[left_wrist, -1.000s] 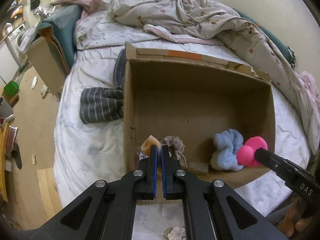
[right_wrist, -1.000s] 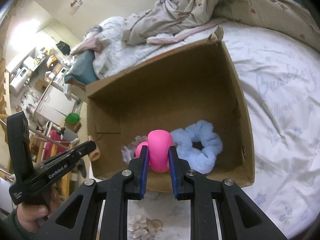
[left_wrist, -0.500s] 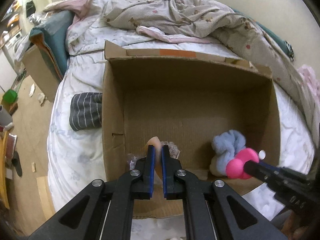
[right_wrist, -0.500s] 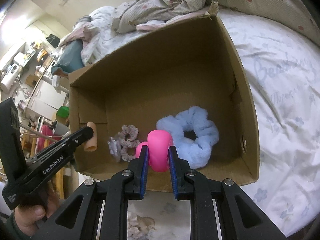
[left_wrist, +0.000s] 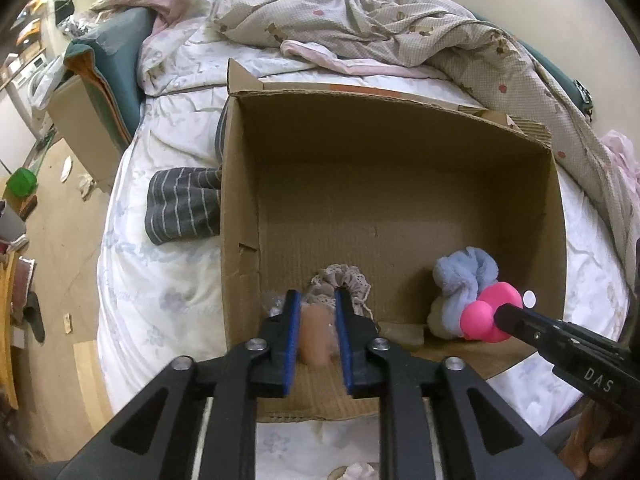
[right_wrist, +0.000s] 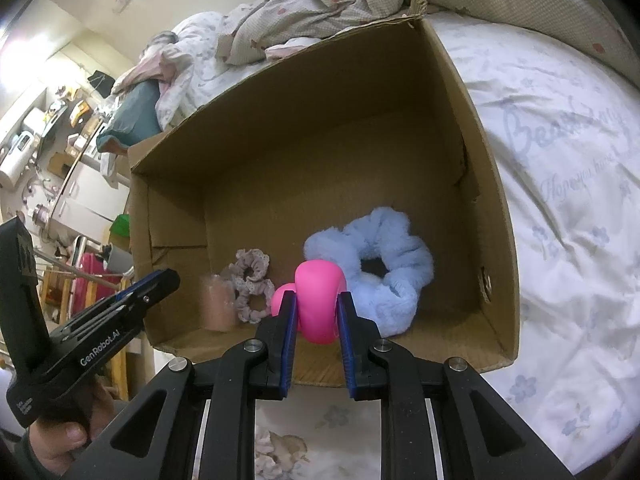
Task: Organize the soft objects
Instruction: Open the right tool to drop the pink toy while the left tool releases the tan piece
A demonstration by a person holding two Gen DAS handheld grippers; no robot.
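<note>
We hold both grippers over the near rim of an open cardboard box [left_wrist: 240, 208] that sits on a bed [left_wrist: 160, 280]. The left gripper [left_wrist: 316, 336] has its fingers spread, and a blurred peach piece [left_wrist: 314, 338] sits in the gap between them without touching either pad; in the right view the same piece [right_wrist: 218, 304] appears just inside the box's near left corner, and we cannot tell whether it has landed. The right gripper [right_wrist: 316, 320] is clamped on a pink toy [right_wrist: 320, 300], held above the near part of the box floor. On that floor lie a grey scrunchie [right_wrist: 250, 284], beside the peach piece, and a blue scrunchie [right_wrist: 384, 268], just behind the pink toy. A striped cloth [left_wrist: 184, 204] lies on the bed against the box's left wall, and a crumpled quilt [left_wrist: 380, 28] lies beyond the box.
</note>
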